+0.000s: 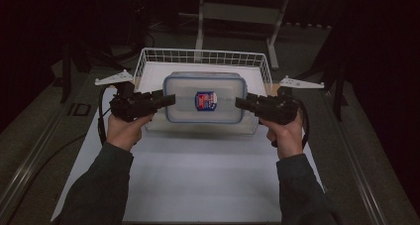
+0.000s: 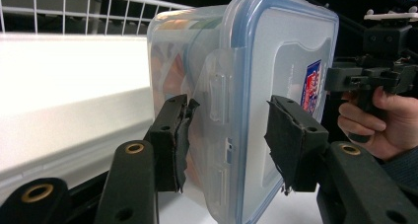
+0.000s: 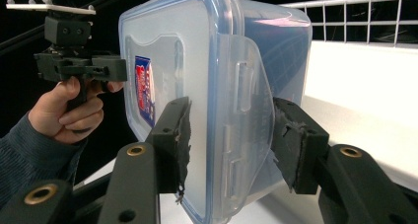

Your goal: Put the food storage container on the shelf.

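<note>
A clear plastic container (image 1: 204, 97) with a blue-rimmed lid and a red-and-blue label sits in the white wire basket (image 1: 148, 54). My left gripper (image 1: 168, 99) is at its left end. In the left gripper view, its jaws stand open astride the end latch flap (image 2: 217, 93). One pad (image 2: 180, 145) lies against the container wall, and the other (image 2: 288, 145) stands just clear of the lid. My right gripper (image 1: 241, 103) is at the right end, with its jaws open around that end's flap (image 3: 246, 95) and lid rim.
The basket rests on a white sheet (image 1: 198, 180) that covers the table's middle. Dark table edges run along both sides. A grey metal stand (image 1: 237, 12) is behind the basket. A hand (image 1: 125, 131) and sleeve hold each gripper from the near side.
</note>
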The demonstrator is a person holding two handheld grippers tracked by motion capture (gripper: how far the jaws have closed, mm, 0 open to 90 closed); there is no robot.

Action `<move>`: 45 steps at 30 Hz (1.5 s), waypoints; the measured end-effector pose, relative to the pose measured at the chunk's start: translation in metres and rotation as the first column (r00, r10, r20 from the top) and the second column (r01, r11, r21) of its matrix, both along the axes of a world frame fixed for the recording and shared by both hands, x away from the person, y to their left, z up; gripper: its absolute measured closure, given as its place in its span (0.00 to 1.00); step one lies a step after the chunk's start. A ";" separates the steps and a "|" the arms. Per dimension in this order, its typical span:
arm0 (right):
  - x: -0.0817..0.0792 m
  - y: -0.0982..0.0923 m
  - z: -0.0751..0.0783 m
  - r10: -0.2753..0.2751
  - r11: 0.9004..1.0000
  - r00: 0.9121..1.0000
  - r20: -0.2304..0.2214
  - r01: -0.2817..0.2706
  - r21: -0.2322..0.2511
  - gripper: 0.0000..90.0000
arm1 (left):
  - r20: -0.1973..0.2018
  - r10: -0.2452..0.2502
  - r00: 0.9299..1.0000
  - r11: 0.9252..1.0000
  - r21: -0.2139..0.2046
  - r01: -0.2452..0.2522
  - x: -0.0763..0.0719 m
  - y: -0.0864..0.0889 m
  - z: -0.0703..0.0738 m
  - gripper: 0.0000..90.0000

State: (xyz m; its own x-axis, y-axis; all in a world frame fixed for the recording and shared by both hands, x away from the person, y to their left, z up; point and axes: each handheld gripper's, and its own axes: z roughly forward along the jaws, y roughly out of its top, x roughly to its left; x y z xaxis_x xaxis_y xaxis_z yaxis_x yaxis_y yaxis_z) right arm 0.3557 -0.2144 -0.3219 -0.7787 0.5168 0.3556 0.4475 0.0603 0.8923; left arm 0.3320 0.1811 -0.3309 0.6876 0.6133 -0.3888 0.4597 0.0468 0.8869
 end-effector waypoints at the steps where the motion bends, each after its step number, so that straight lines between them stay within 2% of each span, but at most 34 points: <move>1: 0.002 0.000 0.002 -0.001 1.000 1.000 0.001 0.001 0.003 0.57 | 0.002 0.002 1.000 1.000 -0.002 -0.002 0.002 0.000 0.002 0.57; 4: 0.007 0.000 0.006 -0.007 1.000 1.000 0.003 0.007 0.012 0.57 | 0.010 0.006 1.000 1.000 -0.003 -0.006 0.007 -0.001 0.007 0.57; 10: 0.020 -0.003 0.009 -0.014 0.999 1.000 -0.008 0.014 0.032 0.57 | 0.022 0.009 1.000 1.000 0.022 -0.009 0.019 -0.004 0.016 0.57; 16: 0.032 -0.002 0.009 -0.022 0.998 0.999 -0.029 0.023 0.059 0.56 | 0.024 0.022 0.999 1.000 -0.002 -0.021 0.032 -0.003 0.021 0.57; 23: 0.047 0.001 0.006 -0.038 0.996 0.998 -0.058 0.042 0.073 0.56 | 0.002 0.046 0.999 0.998 -0.044 -0.046 0.049 -0.001 0.016 0.57; 27: 0.055 0.003 0.005 -0.051 0.997 0.996 -0.071 0.055 0.059 0.56 | -0.012 0.053 0.998 0.997 -0.049 -0.054 0.056 -0.001 0.011 0.57; 32: 0.060 0.004 0.003 -0.063 0.997 0.995 -0.082 0.067 0.047 0.55 | -0.021 0.060 0.998 0.998 -0.035 -0.061 0.060 -0.002 0.008 0.57; 33: 0.060 0.004 0.002 -0.065 0.997 0.994 -0.085 0.069 0.044 0.55 | -0.024 0.064 0.998 0.998 -0.018 -0.064 0.062 -0.003 0.006 0.57; 34: 0.063 0.006 -0.001 -0.075 0.997 0.993 -0.091 0.077 0.023 0.54 | -0.027 0.067 0.997 0.998 -0.010 -0.067 0.062 -0.003 0.005 0.57; 42: 0.067 0.007 -0.003 -0.086 0.995 0.990 -0.108 0.091 0.040 0.54 | -0.039 0.073 0.997 0.996 -0.045 -0.075 0.067 -0.002 0.002 0.57; 44: 0.067 0.006 -0.004 -0.086 0.995 0.990 -0.113 0.091 0.044 0.54 | -0.045 0.076 0.996 0.996 -0.052 -0.078 0.068 -0.002 0.002 0.57; 45: 0.068 0.006 -0.004 -0.089 0.994 0.989 -0.119 0.096 0.050 0.54 | -0.062 0.086 0.994 0.994 -0.067 -0.090 0.069 -0.002 0.001 0.57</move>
